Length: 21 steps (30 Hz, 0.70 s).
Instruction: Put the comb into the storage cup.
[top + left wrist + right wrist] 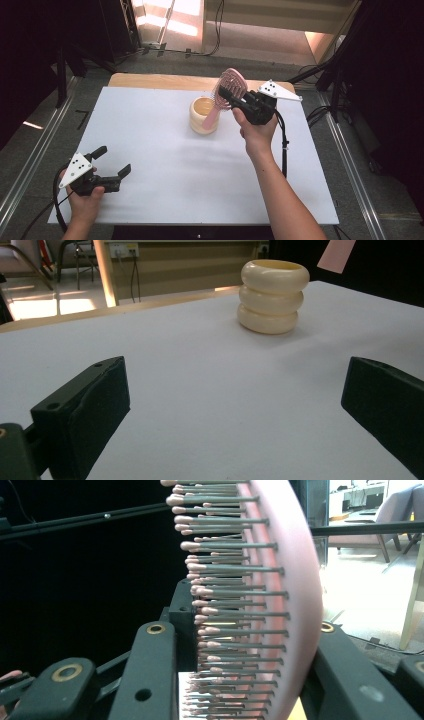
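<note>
Left hand: at the near left corner of the white table [165, 165], a hand wraps the body of the left gripper [112, 161], which lies low and roughly level, pointing across the table toward the cup.
Left gripper jaws: spread wide apart, nothing between them; in the left gripper view the two black pads [95, 410] frame bare tabletop.
Right forearm: bare, it rises from the bottom edge of the high view and reaches diagonally across the table's right half.
Right hand: it holds the right gripper [227, 96] lifted off the table, aimed left and away toward the far edge.
Right gripper jaws: clamped on the head of a pink hairbrush [227, 90], one jaw against the bristle side, the other against the smooth back, as the right gripper view shows close up [280, 605].
Hairbrush: tilted in the air, head uppermost, its handle slanting down to the cup's rim; whether the tip touches the rim or dips inside cannot be told.
Cup: a cream ribbed cup [203, 116], three stacked rings in profile [272, 295], standing upright near the middle of the table's far half, just left of the right gripper.
Cup contents: the part of the inside on view looks bare.
</note>
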### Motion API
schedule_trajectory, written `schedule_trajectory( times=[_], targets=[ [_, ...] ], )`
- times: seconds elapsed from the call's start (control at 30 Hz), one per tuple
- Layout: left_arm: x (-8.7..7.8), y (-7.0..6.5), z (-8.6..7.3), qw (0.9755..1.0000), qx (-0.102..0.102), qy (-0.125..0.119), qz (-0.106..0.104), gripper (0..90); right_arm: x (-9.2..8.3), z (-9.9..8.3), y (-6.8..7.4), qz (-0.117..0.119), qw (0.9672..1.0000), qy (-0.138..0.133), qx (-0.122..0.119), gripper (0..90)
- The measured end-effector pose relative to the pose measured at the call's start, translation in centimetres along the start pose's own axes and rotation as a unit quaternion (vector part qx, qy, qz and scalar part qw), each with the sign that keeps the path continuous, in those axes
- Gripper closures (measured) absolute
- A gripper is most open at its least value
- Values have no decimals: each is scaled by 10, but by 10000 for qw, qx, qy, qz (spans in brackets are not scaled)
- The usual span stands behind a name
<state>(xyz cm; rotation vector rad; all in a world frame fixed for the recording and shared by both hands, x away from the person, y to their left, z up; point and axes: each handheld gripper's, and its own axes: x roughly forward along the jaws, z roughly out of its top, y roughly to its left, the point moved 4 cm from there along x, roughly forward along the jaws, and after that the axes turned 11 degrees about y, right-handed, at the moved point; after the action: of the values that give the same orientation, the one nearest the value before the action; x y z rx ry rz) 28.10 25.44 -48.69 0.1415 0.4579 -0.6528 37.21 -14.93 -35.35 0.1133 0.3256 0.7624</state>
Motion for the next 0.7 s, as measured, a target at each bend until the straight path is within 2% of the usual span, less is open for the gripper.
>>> schedule_trajectory(
  times=[0.7],
  targets=[
    [-4, 5, 0, 9999, -78, -65, 75, 0, 8, 12, -11, -145, 9999, -58, -52, 622]
  ],
)
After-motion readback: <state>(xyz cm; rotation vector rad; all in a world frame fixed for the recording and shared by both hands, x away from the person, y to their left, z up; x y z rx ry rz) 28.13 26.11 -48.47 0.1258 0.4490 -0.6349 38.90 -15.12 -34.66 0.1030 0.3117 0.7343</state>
